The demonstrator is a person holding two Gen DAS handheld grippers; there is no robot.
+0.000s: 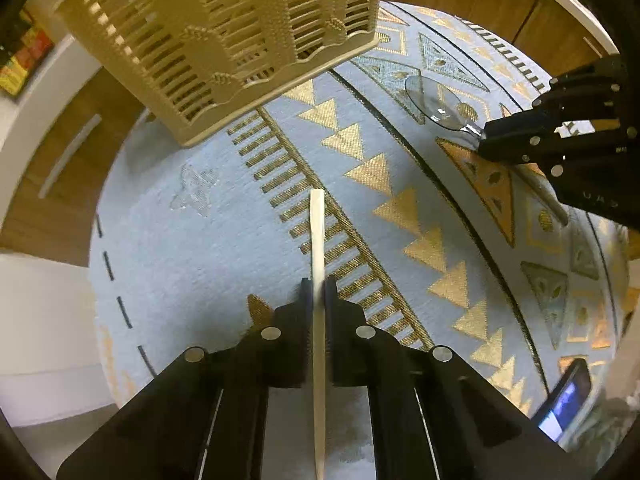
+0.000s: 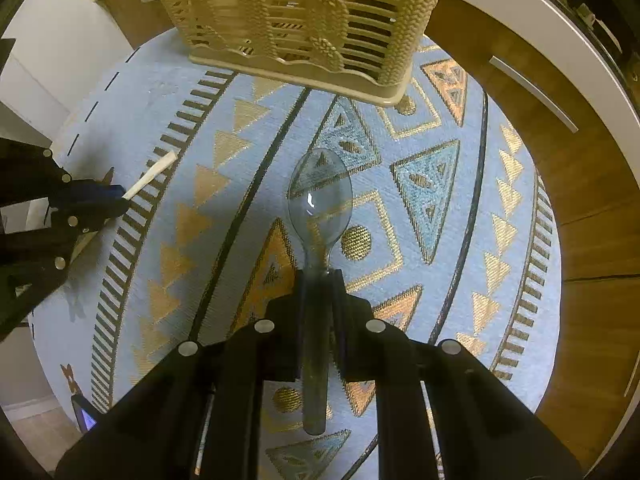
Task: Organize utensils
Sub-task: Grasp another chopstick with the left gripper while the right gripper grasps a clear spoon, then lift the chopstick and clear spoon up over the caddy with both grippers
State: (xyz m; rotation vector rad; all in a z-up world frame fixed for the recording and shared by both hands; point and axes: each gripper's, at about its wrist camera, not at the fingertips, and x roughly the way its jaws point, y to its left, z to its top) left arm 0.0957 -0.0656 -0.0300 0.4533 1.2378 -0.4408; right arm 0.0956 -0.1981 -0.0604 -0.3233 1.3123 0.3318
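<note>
My left gripper (image 1: 319, 286) is shut on a thin cream utensil handle (image 1: 317, 236), which sticks out forward past the tips, above the blue patterned mat (image 1: 192, 240). The right wrist view shows that left gripper (image 2: 120, 200) at the left edge with the cream handle (image 2: 154, 174) poking out. My right gripper (image 2: 319, 280) is shut on the stem of a clear plastic spoon (image 2: 320, 200), bowl forward. From the left wrist view the right gripper (image 1: 484, 140) and the spoon (image 1: 436, 104) sit at the upper right. A beige slatted utensil basket (image 1: 224, 40) (image 2: 304, 20) stands ahead of both grippers.
The round mat lies on a wooden tabletop (image 2: 592, 184) with a white rim (image 2: 532, 24). A phone with a lit screen (image 1: 566, 400) (image 2: 84, 414) rests at the mat's near edge. White cabinets (image 1: 36, 320) show beyond the table.
</note>
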